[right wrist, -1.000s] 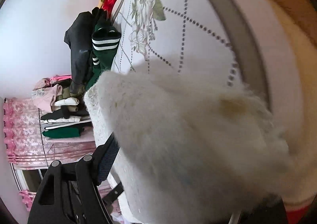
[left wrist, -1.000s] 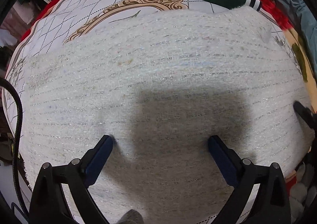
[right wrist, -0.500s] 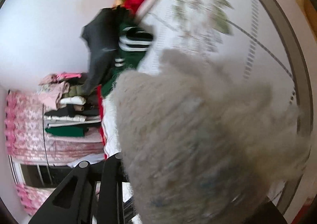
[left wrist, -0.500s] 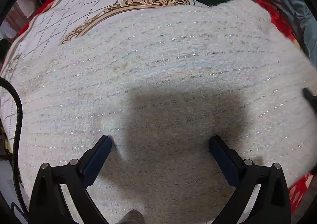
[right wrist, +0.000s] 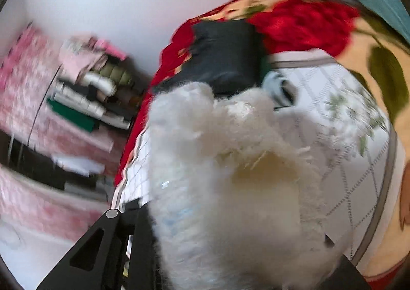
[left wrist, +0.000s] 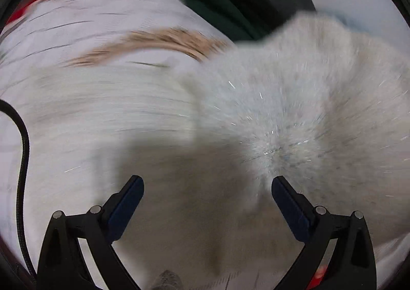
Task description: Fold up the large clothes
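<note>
White fuzzy sweater (left wrist: 294, 110): spread on the quilted bedspread (left wrist: 89, 21), one part raised off the bed on the right of the left wrist view. In the right wrist view, a bunched edge of the sweater (right wrist: 230, 174) fills the centre, close against the lens.

Right gripper (right wrist: 230, 251): jaws just closed down, now clenched on that bunch of knit; only the left finger shows, the other hidden behind the fabric.

Left gripper (left wrist: 207, 203): jaws spread wide, nothing between them, poised over the flat part of the sweater; contact with the fabric cannot be told through the blur.

Surroundings: dark green garment (left wrist: 217, 13) and a black folded item (right wrist: 225, 59) at the far edge of the bedspread, near the raised edge. Stack of folded clothes (right wrist: 89, 100) beyond the bed, against a pale wall.

Step in hand, by judgement: first fold, one side lifted for carrying across the body of the sweater.

Next move, by judgement:
- Carry the held edge over the flat part and lay it down in line with the opposite side.
- Hold the flat part down with the left gripper to prevent dragging.
- Keep the raised edge clear of the dark green garment.
- Release only once the layer lies flat.
</note>
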`<state>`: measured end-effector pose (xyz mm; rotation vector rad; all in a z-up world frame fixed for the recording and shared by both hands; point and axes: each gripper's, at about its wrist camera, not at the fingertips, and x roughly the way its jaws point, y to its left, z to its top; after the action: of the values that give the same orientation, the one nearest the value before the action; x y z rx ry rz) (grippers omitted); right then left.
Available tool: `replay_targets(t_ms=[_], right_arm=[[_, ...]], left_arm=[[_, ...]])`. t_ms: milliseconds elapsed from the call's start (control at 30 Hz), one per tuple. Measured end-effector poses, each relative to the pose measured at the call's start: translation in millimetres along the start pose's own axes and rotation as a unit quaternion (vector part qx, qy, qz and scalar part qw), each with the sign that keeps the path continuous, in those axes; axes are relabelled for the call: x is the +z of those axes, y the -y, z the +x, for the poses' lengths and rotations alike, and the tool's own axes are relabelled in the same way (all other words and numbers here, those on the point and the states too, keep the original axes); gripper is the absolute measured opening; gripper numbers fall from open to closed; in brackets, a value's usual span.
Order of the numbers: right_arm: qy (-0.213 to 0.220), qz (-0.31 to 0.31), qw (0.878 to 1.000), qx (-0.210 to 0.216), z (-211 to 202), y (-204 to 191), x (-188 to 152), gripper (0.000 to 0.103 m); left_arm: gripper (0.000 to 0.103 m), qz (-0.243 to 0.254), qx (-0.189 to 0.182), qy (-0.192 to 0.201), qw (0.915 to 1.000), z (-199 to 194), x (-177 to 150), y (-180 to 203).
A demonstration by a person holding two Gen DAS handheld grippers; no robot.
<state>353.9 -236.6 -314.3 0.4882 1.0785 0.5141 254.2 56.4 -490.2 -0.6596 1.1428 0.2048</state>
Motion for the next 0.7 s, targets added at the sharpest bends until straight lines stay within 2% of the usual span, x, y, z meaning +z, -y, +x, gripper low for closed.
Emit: replay_targets(t_ms=[133, 233, 300, 367, 400, 500, 567, 633, 667, 700], right_arm=[[-0.046, -0.076, 0.996, 0.023, 22.5, -78.7, -33.1, 0.026], [-0.093, -0.119, 0.987, 0.05, 51.1, -125.6, -73.4, 0.026], [-0.141, -0.155, 0.976, 0.065, 85.4, -156.1, -114.9, 0.026], [-0.185, -0.183, 0.963, 0.066, 116.2, -170.1, -156.4, 0.026], [-0.205, -0.19, 0.958, 0.065, 129.8, -172.7, -175.5, 0.022], [-0.269, -0.208, 0.94, 0.039, 176.8, -163.0, -238.9, 0.02], [-0.297, -0.202, 0.933, 0.028, 194.3, -153.0, -259.4, 0.02], [-0.308, -0.197, 0.931, 0.022, 197.4, -153.1, -265.4, 0.021], [-0.31, -0.199, 0.93, 0.019, 195.1, -156.3, -263.3, 0.023], [-0.317, -0.201, 0.927, 0.021, 191.2, -160.8, -259.5, 0.031]], left_arm=[[0.103, -0.082, 0.038, 0.032, 0.9954, -75.8, -19.9, -81.0], [0.103, -0.139, 0.086, 0.045, 0.9856, -120.4, -40.7, -138.7], [0.103, -0.171, 0.119, 0.055, 0.9766, -147.2, -53.1, -177.6], [0.103, -0.191, 0.147, 0.067, 0.9683, -163.3, -65.2, -199.5], [0.103, -0.2, 0.162, 0.071, 0.9636, -169.6, -71.1, -211.6], [0.103, -0.226, 0.179, 0.083, 0.954, -182.7, -83.9, -246.8], [0.103, -0.234, 0.182, 0.09, 0.9509, -183.4, -83.7, -253.4], [0.103, -0.233, 0.18, 0.094, 0.9511, -190.7, -84.9, -252.9], [0.103, -0.23, 0.176, 0.097, 0.9523, -193.1, -82.7, -252.6], [0.103, -0.227, 0.17, 0.101, 0.9535, -195.7, -78.8, -251.5]])
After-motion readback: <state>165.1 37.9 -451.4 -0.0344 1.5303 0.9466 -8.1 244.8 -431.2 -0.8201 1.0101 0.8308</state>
